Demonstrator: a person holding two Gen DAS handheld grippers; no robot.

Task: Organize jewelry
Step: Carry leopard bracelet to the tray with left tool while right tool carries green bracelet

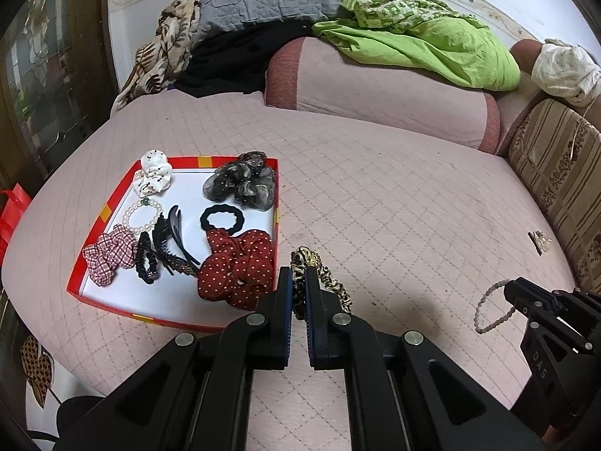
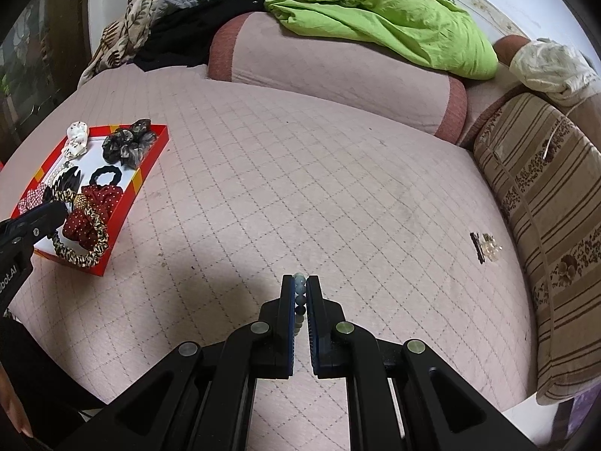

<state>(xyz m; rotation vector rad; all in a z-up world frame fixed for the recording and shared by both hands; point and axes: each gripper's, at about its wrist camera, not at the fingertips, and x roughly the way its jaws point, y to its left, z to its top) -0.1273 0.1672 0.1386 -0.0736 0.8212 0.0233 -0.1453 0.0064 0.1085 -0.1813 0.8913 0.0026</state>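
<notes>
Hanging pinched in the left gripper (image 1: 298, 282), whose jaws clamp it, the leopard-print scrunchie (image 1: 311, 263) sits just beside the red tray (image 1: 109, 210), at its near right corner, nearer than anything the right gripper (image 2: 299, 289) carries. That one's jaws are closed on a pale bead bracelet (image 2: 299, 293), well apart from the tray.

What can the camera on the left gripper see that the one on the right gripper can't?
Only the left wrist view shows the small red bag beside the bed.

Only the right wrist view shows the blue-grey beads pinched in the right gripper.

Both show the red-rimmed box and the leopard-print scrunchie in the left gripper.
</notes>
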